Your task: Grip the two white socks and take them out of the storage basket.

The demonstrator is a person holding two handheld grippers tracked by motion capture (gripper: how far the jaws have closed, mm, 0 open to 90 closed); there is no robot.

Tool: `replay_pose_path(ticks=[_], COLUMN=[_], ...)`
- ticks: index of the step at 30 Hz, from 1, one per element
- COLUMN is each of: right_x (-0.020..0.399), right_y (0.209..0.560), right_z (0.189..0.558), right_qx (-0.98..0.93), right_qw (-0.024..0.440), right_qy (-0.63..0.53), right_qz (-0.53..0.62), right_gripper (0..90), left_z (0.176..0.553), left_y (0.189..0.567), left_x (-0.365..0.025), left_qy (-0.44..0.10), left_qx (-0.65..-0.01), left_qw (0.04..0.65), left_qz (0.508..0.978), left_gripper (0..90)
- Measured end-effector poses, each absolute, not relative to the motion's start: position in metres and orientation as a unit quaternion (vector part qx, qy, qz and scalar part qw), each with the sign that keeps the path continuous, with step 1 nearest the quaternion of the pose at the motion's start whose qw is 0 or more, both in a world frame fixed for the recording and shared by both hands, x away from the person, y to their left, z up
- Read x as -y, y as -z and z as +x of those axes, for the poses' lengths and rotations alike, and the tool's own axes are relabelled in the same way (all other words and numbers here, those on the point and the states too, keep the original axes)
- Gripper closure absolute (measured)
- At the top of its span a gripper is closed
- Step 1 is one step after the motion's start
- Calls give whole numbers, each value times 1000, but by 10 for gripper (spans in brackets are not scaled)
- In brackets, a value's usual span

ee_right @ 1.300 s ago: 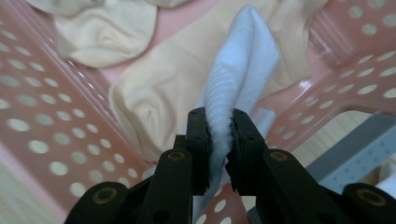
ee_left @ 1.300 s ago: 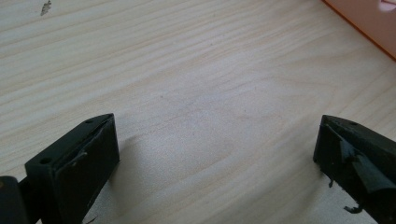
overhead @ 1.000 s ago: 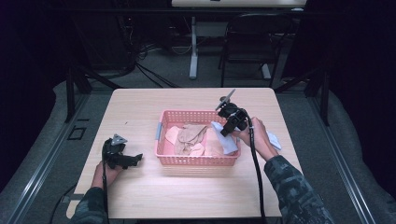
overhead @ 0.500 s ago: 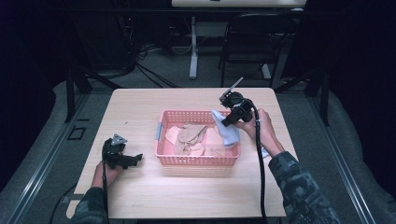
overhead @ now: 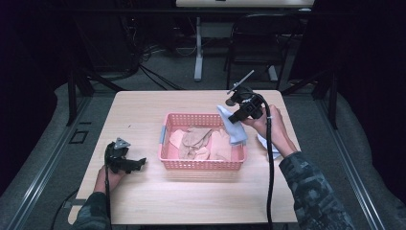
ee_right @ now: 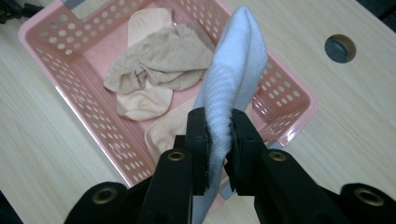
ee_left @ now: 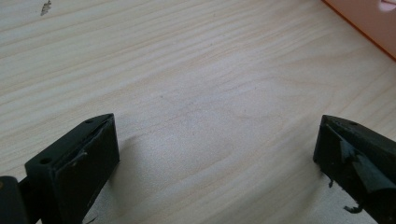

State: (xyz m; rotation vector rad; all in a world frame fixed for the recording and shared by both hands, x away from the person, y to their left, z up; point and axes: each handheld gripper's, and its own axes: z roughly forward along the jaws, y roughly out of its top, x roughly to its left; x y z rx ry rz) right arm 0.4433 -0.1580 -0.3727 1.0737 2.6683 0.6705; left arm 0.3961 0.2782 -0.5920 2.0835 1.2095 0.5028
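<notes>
Risk: right gripper [ee_right: 218,140] is clamped on the white sock [ee_right: 233,84] at centre frame above the pink basket [ee_right: 70,100]; its dangling tail could snag the rim. Left gripper [ee_left: 217,154] rests apart.

Dark room, grey floor [overhead: 38,143] – black chair [overhead: 258,52], pale wooden table [overhead: 143,110]

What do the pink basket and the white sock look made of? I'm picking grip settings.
Pink basket: looks like moulded plastic, smooth and slightly glossy, its walls pierced with rows of small holes. White sock: seems a soft knit fabric, matte, with a fine ribbed texture; it folds and hangs limp where the right gripper pinches it.
</notes>
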Motion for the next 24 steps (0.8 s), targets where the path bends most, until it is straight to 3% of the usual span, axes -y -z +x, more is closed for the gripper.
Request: replay_pose_path(ticks=[24], right_x=[203], right_y=[337], right_z=[421], right_qx=[-882], right_qw=[131], right_qy=[-248], right_qz=[379], right_gripper=[797], left_z=[396], left_y=[592], left_x=[-278], left_qy=[-193], left_qx=[-463], left_qw=[334], left_qz=[798], left_gripper=[1])
